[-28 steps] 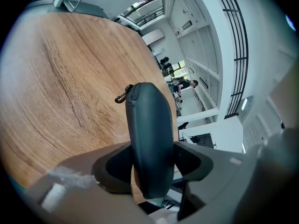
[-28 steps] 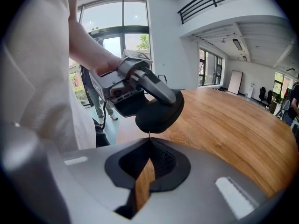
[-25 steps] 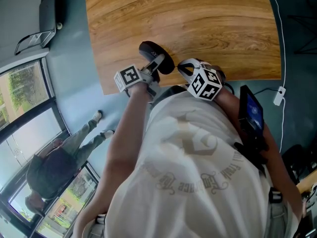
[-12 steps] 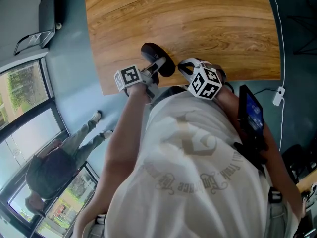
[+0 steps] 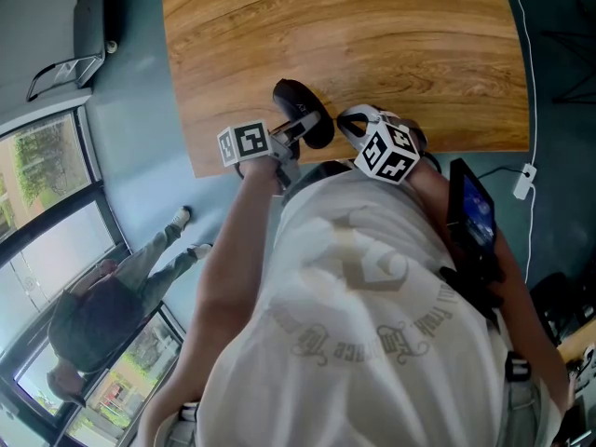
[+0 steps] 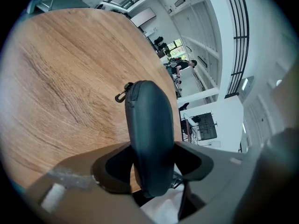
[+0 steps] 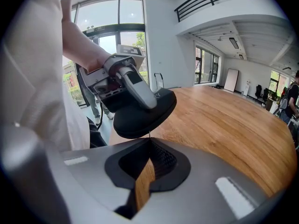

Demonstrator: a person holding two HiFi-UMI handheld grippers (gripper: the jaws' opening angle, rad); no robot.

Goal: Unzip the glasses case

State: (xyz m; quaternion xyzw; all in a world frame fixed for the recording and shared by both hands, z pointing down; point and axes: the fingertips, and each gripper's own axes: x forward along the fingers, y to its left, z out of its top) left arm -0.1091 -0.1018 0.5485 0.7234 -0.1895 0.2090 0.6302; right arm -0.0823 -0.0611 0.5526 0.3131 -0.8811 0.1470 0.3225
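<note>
Holding glasses case (image 6: 147, 125) at table (image 6: 60, 78) edge, left gripper (image 6: 153, 164) (zipper pull (image 6: 122, 94) dangling)

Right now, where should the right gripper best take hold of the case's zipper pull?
Probably pinch the small pull loop that sticks out at the far end of the glasses case, coming in from beyond that end. The left gripper already clamps the near end.

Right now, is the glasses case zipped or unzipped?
Zipped, as far as visible: the glasses case shows no gap along its seam in either gripper view.
</note>
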